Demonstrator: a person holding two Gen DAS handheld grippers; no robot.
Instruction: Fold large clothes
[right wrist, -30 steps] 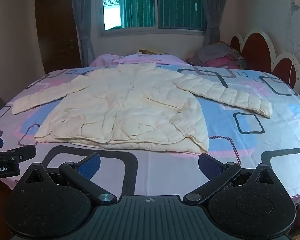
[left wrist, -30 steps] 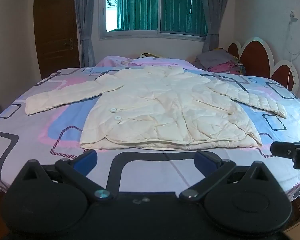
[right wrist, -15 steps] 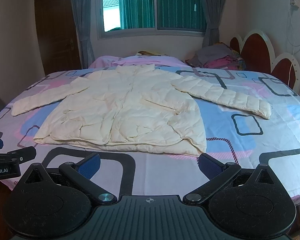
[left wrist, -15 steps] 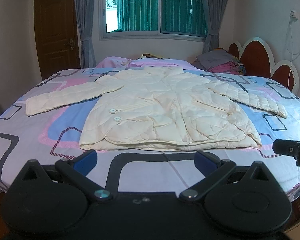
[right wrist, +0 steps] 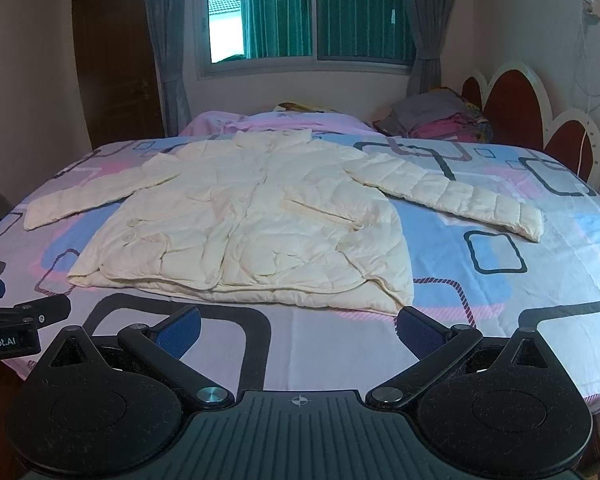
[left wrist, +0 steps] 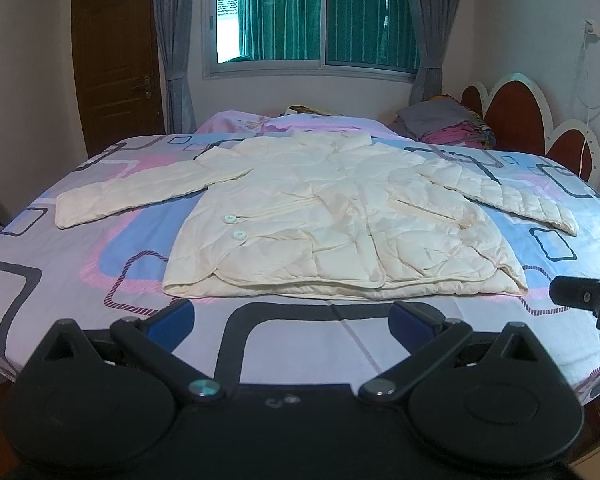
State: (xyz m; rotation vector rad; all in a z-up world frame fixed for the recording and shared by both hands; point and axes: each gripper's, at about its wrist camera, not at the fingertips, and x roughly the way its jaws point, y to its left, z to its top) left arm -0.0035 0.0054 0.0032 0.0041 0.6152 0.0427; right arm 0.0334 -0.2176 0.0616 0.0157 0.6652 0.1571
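left gripper point(left wrist: 292, 320): jaws spread wide, holding nothing, above near bed edge | right gripper point(right wrist: 298, 326): jaws spread wide, holding nothing | cream quilted jacket point(left wrist: 332, 224): flat on patterned bedsheet point(left wrist: 80, 248), sleeves out left and right, hem nearest | folded clothes pile point(left wrist: 444, 124): far right.

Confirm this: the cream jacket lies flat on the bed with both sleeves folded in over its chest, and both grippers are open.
Not quite. The cream jacket lies flat on the bed, but both sleeves are spread outward, as the right wrist view shows. The left gripper and right gripper are open.
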